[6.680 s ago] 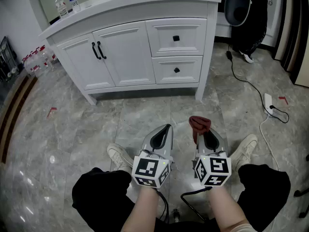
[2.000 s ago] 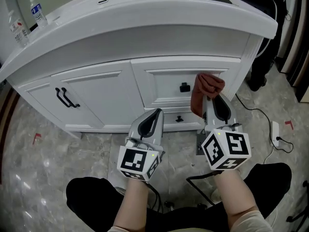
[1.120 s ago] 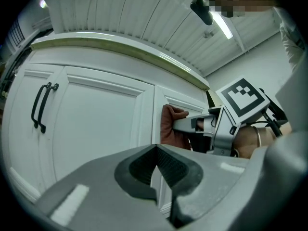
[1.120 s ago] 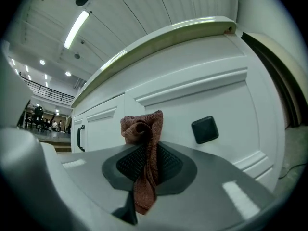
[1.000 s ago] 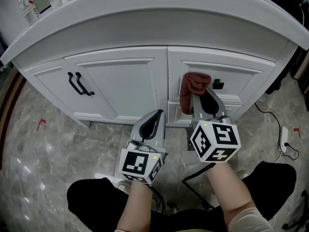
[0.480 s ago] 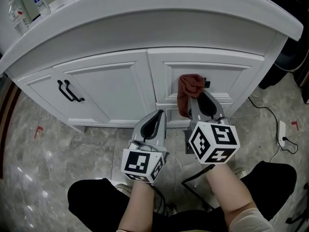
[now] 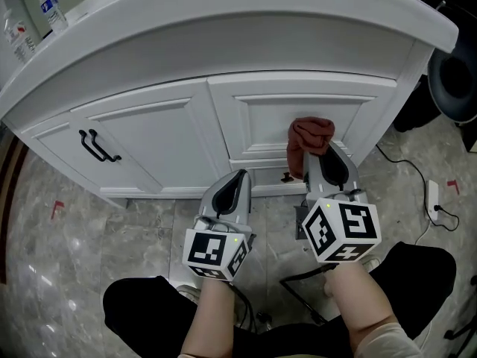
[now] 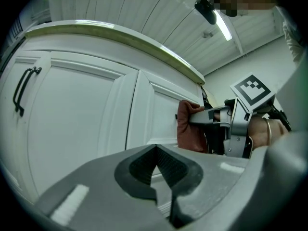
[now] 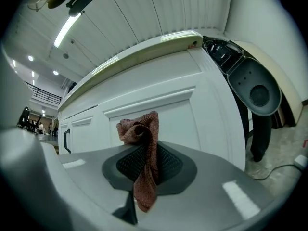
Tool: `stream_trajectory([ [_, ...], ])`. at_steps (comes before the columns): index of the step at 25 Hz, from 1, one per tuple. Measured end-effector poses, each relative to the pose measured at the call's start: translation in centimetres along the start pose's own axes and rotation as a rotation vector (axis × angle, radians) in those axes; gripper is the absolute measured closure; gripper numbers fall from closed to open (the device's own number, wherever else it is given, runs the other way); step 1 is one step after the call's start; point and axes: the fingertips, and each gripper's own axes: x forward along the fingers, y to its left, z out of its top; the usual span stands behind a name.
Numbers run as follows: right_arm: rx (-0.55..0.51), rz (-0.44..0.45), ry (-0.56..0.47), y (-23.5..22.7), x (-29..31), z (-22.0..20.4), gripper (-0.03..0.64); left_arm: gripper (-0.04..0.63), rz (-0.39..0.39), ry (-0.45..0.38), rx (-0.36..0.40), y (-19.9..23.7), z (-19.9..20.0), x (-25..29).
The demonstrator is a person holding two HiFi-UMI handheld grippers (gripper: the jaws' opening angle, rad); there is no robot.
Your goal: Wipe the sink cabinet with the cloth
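- While the right hand-held gripper (image 9: 144,163) holds its two grey jaws clamped on a crumpled rust-red terry cloth (image 9: 143,134), a tail of the fabric hangs down between the ribbed black pads.
- The cloth's bunched top rises above the jaw tips. In the left gripper view it sits against the white panelled upper drawer front (image 7: 261,114), right of the cabinet's middle.
- The left hand-held gripper (image 8: 156,163), jaws closed on each other with nothing between them, is held just beside the right one, lower and short of the cabinet face.
- Each gripper carries a cube of black-and-white square markers, with a bare forearm behind it.
- The white sink cabinet (image 7: 149,129) stands under a curved, overhanging white countertop (image 7: 223,21).
- Two panelled doors to the left carry a pair of black bar handles (image 7: 95,145).
- A small black knob (image 7: 285,176) marks the lower drawer, just left of the right gripper.
- Two clear plastic water bottles (image 7: 48,6) stand at the countertop's far left end.
- Grey marble-patterned floor tiles (image 7: 59,237) spread around.
- A white power strip (image 7: 434,192) with its cable lies on the floor at right.
- A black rounded object (image 7: 451,77) stands beside the cabinet's right end.
- The person's black-trousered knees (image 7: 141,304) fill the bottom of the head view.
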Motion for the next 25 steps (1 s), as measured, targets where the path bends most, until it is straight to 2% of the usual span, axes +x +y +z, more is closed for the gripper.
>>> stream_trajectory([
  [7,0.033,-0.042,0.026,-3.1,0.8,0.4,0.540,0.595,-0.034,0.012,0.014,-1.8,-0.3,1.0],
  [12,0.005,-0.038,0.024,-3.6,1.1,0.5,0.538,0.595,-0.047,0.022,0.019,-2.4,-0.6,1.6],
  [25,-0.057,-0.141,0.003,-8.8,-1.4,2.2,0.538,0.595,-0.108,0.026,-0.004,-6.2,-1.2,3.9],
])
